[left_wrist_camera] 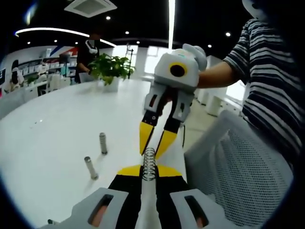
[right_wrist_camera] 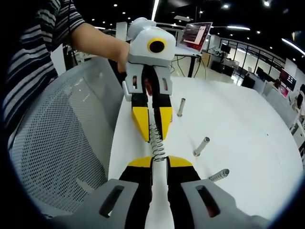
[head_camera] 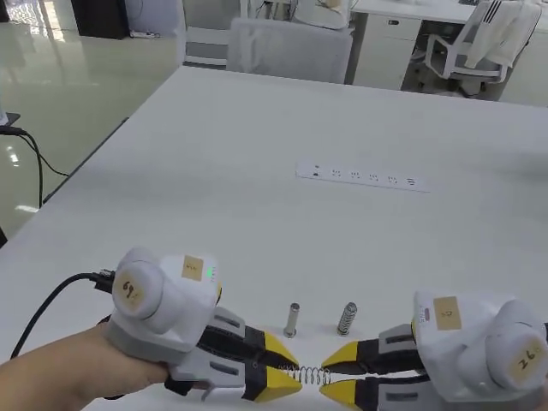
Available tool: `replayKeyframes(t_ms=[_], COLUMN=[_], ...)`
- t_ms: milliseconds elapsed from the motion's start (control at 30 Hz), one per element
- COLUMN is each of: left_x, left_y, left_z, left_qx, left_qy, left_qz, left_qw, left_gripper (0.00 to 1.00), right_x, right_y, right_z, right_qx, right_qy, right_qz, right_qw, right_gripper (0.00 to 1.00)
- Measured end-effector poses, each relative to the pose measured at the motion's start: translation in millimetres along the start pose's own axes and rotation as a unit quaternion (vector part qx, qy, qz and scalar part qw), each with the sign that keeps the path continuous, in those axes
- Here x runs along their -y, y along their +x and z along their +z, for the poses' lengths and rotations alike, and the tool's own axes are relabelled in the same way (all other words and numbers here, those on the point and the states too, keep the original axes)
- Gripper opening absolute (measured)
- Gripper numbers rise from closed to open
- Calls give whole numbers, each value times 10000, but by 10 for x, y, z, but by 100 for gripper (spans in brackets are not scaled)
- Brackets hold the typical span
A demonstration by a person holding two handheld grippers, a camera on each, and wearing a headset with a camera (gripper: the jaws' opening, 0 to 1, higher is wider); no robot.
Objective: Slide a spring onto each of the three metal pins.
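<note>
Head view: left gripper (head_camera: pixel 295 370) and right gripper (head_camera: pixel 326 377) fingers each clamped one end of the spring (head_camera: pixel 306 373); bare pin (head_camera: pixel 292 319) stood just beyond the fingertips.

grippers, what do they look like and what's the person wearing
The left gripper and right gripper both have white rounded bodies, black jaws with yellow tips, and tan handwritten stickers. A black cable runs from the left one. The person wears a striped short sleeve.

Work surface is a white table (head_camera: pixel 257 128), flat and matte. A white power strip (head_camera: pixel 362 177) lies on it toward the far side. Near the front edge stand a bare metal pin (head_camera: pixel 292 319) and, just beside it, a pin wearing a spring (head_camera: pixel 347 318). The right gripper view shows a further bare pin (right_wrist_camera: pixel 181 107), upright.
</note>
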State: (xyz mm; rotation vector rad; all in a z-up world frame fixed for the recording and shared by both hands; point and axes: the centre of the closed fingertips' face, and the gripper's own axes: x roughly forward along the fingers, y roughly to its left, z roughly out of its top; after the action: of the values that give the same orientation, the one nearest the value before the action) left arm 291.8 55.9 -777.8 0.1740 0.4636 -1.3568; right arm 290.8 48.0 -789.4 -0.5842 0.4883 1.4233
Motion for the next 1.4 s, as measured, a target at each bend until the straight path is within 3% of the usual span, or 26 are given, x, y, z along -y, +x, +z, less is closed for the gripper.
replayKeyframes(t_ms=[267,633,1233,1333,1400], left_x=[-11,-49,-62,-77,-70], left_y=[13,35,73,77,92], left_z=[-21,-53,-28,-24,-8], left_qx=[-25,-130,-103,-103,-70], left_qy=[-12,67,124,137,122], left_qz=[18,99,167,198,181], left_qw=[10000,9998,9997,9997,9997], left_gripper=[2,2,2,2,2], right_x=[14,28,37,39,40], right_y=[-59,-102,-87,-67,-47], right_z=[68,287,460,503,589], right_qx=[-6,204,434,502,699], right_qy=[-209,-235,-205,-251,-159], right_qz=[-14,14,5,-67,-104], right_qw=[9998,9995,9988,9984,9974], right_gripper=[7,6,8,8,8])
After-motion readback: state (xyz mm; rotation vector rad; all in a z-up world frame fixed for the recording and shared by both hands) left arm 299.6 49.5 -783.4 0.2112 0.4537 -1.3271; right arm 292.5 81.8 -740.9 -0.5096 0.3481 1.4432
